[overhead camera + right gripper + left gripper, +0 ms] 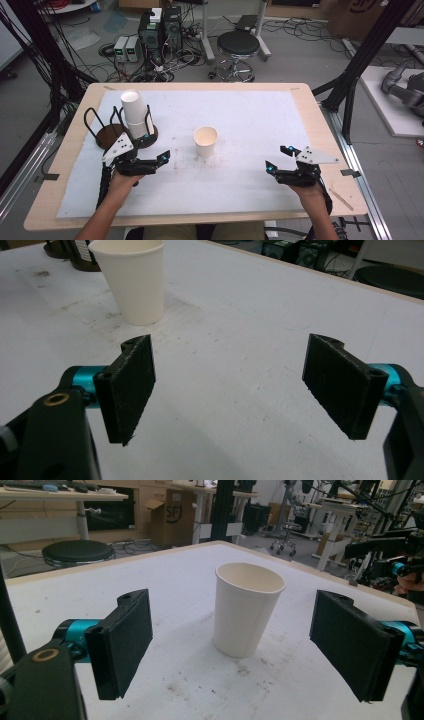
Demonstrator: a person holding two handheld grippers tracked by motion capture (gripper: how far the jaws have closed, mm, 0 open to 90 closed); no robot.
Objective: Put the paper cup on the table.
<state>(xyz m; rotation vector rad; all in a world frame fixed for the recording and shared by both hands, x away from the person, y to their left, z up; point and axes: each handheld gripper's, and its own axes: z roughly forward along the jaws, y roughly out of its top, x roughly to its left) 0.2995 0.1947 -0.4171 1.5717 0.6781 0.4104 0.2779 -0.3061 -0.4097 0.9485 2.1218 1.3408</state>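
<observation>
A single white paper cup [205, 141] stands upright and empty near the middle of the white mat [250, 115]. My left gripper [156, 148] is to its left, open and pointing at it, with a gap between them. In the left gripper view the cup [247, 610] stands just beyond the gripper [237, 644], framed by the wide-apart jaws and not touched. My right gripper [276, 158] is open over the mat to the cup's right. In the right gripper view the cup [132, 280] is far off at upper left, and nothing lies within the gripper [235, 385].
A stack of white paper cups [134, 112] sits in a dark wire holder [107, 134] at the mat's left, just behind my left gripper. The wooden table edge [325, 130] borders the mat. A stool [238, 45] and computer cases [160, 32] stand on the floor beyond.
</observation>
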